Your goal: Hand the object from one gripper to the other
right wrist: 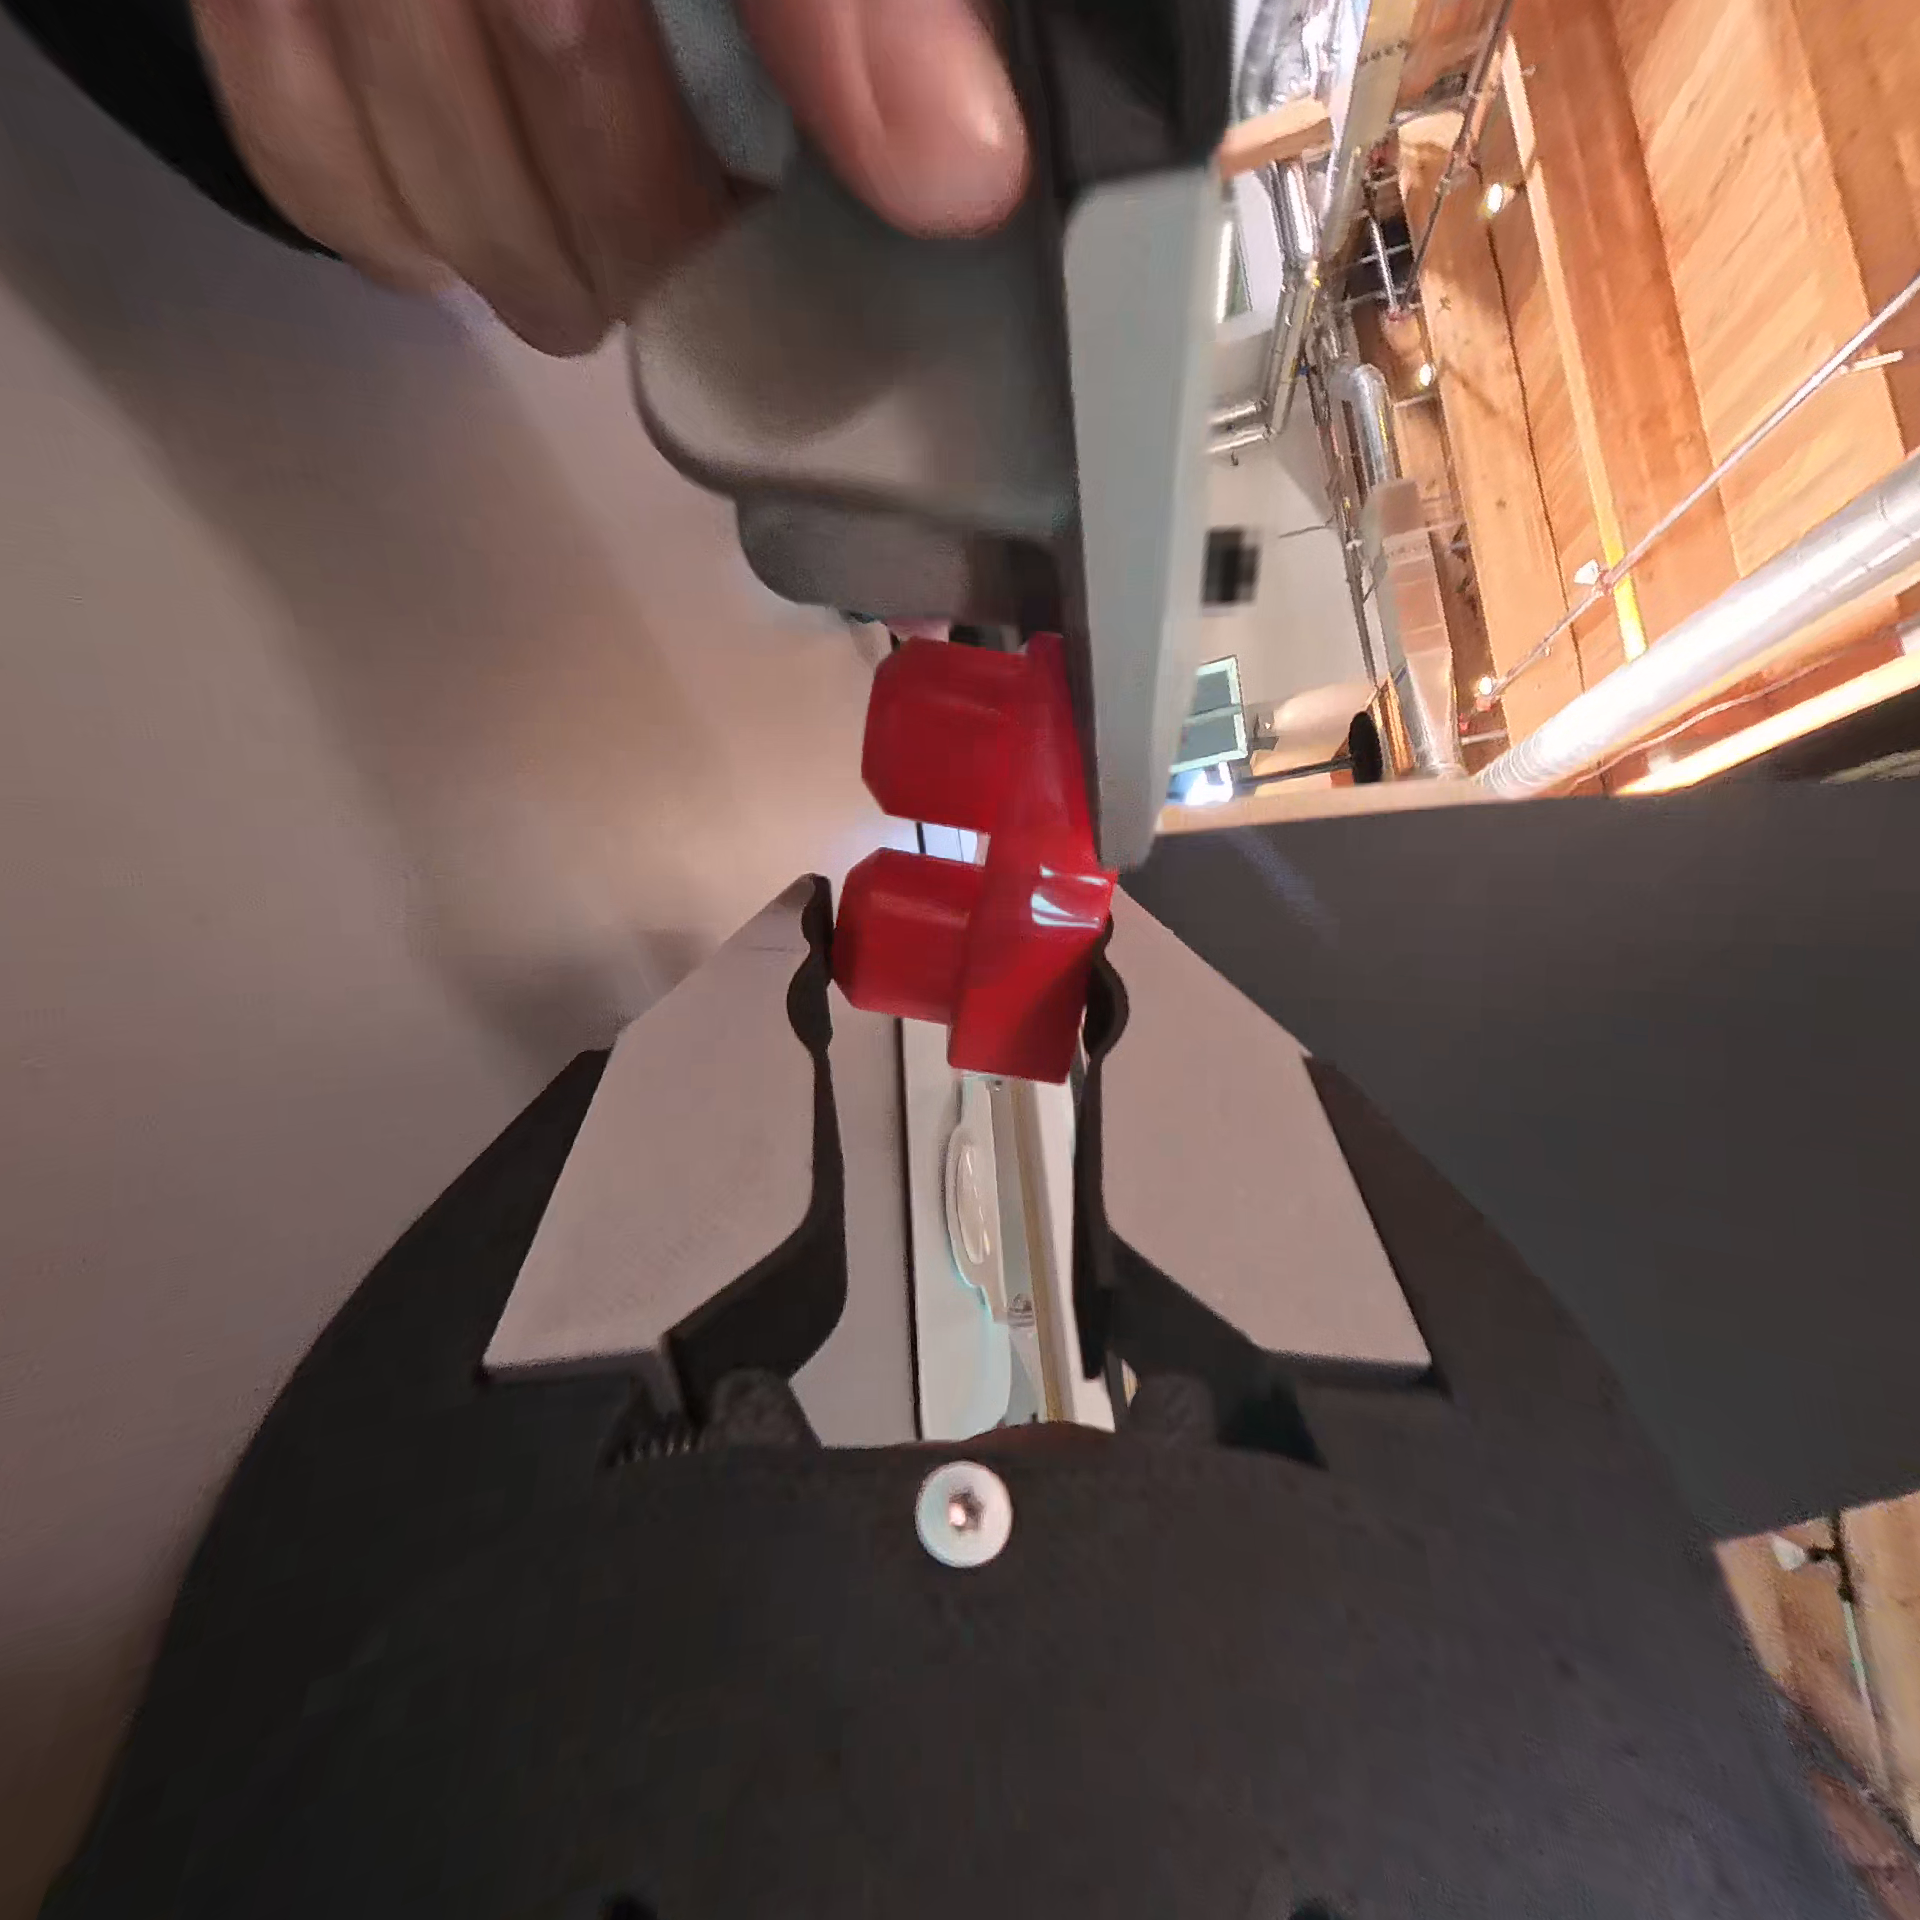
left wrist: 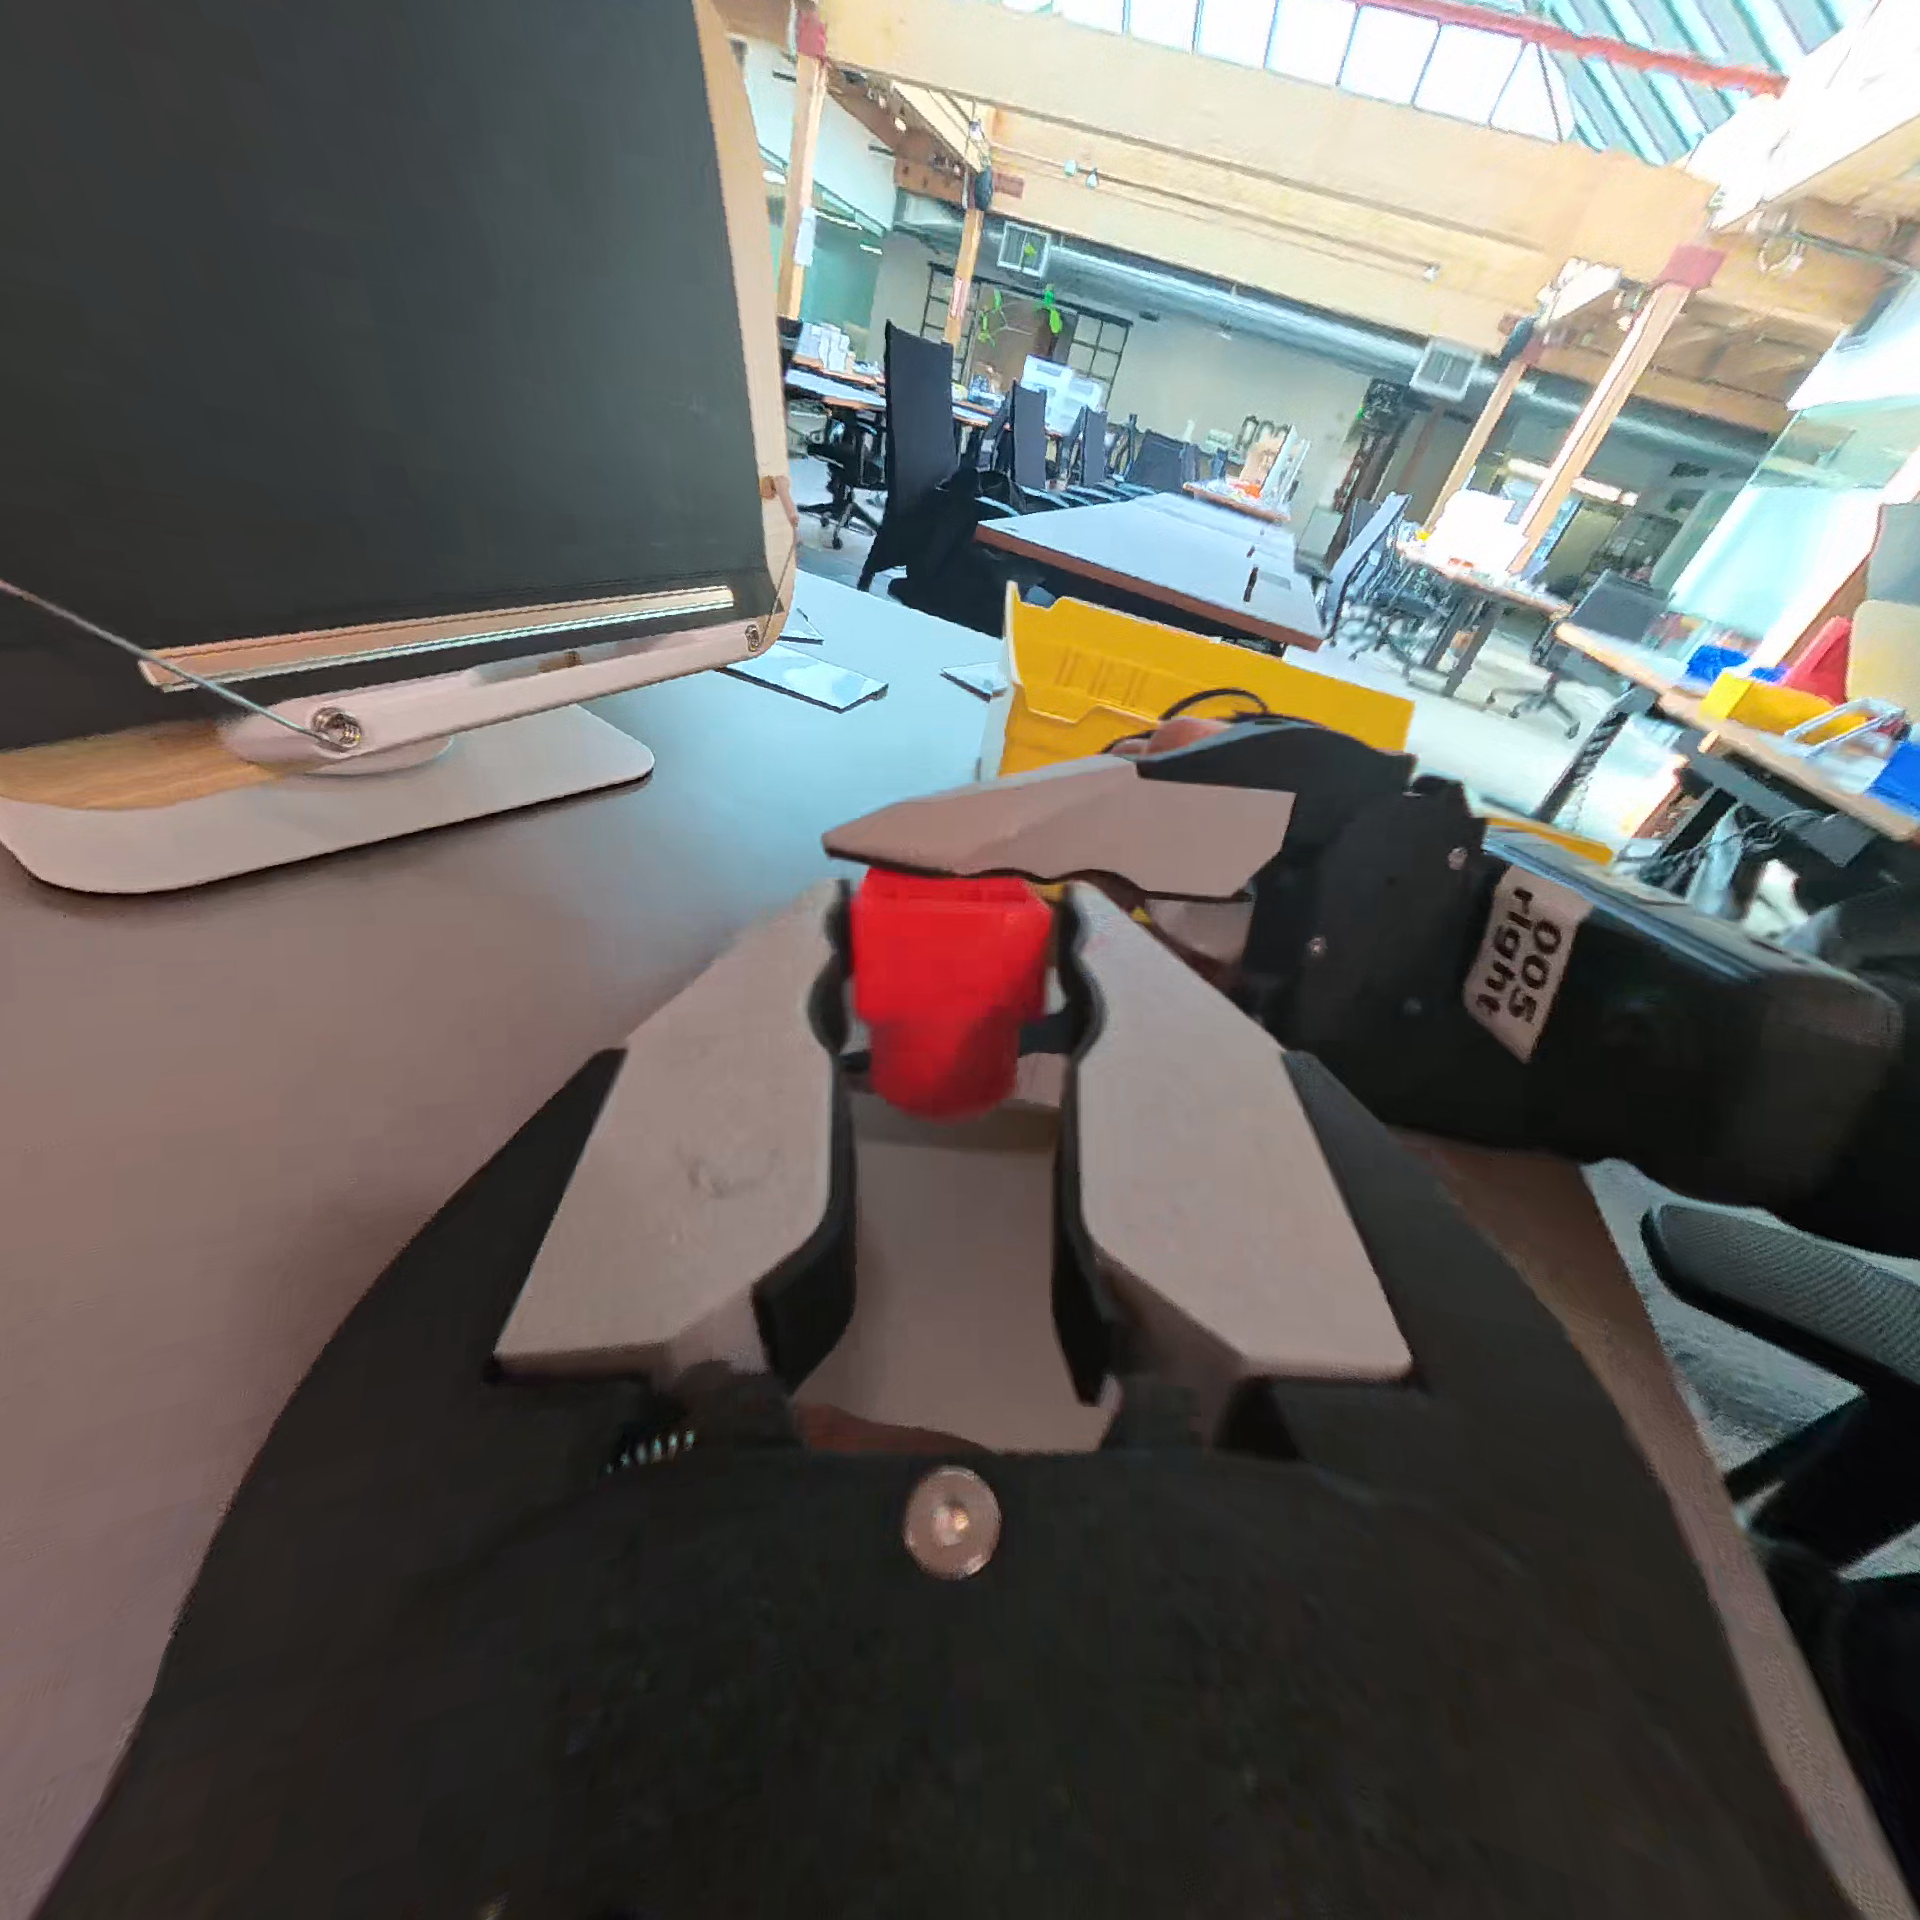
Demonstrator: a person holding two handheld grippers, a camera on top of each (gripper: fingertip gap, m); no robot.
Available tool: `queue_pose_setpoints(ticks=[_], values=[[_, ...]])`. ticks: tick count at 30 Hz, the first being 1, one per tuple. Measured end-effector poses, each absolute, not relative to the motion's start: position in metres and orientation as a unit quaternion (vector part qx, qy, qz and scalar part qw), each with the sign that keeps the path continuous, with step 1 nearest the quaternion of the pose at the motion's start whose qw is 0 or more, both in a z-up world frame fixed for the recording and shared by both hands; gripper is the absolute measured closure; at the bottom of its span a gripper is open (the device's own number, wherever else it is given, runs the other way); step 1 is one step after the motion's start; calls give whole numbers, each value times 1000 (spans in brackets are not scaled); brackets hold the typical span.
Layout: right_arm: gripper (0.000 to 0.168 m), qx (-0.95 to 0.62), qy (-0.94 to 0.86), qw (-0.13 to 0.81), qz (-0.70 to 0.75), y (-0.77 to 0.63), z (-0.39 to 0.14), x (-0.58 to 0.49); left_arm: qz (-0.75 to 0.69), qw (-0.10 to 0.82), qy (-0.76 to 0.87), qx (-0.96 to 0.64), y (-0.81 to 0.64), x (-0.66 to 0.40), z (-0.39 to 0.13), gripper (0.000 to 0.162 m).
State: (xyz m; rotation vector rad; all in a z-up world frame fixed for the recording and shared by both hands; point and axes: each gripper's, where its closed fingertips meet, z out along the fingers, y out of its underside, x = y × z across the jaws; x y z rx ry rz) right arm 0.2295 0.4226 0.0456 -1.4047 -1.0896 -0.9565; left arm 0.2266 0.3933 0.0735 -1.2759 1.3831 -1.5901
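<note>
A small red plastic piece point(left wrist: 948, 987) with two round pegs on a flat plate is held in the air above the desk. My left gripper point(left wrist: 951, 935) is shut on it, with a fingertip on each side. My right gripper comes in from the right, turned on its side; its upper finger point(left wrist: 1049, 831) lies across the top of the piece and the lower finger is hidden. In the right wrist view my right gripper point(right wrist: 966, 935) clamps the lower peg and the plate of the red piece point(right wrist: 987, 935). The left gripper's grey fingers point(right wrist: 1132, 520) hold its upper part.
A dark monitor point(left wrist: 364, 312) on a white stand is at the left on the grey desk point(left wrist: 312, 1039). A yellow bin point(left wrist: 1143, 675) sits behind the grippers. An office chair point(left wrist: 1787, 1299) is at the right. A person's hand point(right wrist: 468, 156) holds the left gripper.
</note>
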Motion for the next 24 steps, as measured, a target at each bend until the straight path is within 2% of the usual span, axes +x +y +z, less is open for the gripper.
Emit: queue_pose_setpoints(ticks=[3,5,7,9,11,14,18,21,24], values=[[124,-589,-462,522,-408,423,41,227,-524,405,583,-470,398,228,67,129],[130,-613,-455,519,-385,422,37,233,-408,512,614,-441,412,228,67,129],[129,-644,-432,530,-344,419,38,241,-292,611,627,-384,420,226,76,128],[124,-690,-392,554,-253,416,38,243,-219,688,617,-313,417,223,88,129],[113,-732,-344,577,-107,412,39,233,-147,732,620,-239,409,221,90,130],[94,-747,-276,595,106,403,53,215,-112,758,616,-182,399,221,91,128],[97,-711,-192,608,295,396,80,216,-140,768,601,-172,393,215,102,128],[96,-690,-170,601,366,392,87,215,-135,770,605,-151,385,217,100,128],[79,-699,-188,585,365,391,80,206,-142,764,614,-138,374,221,95,128]])
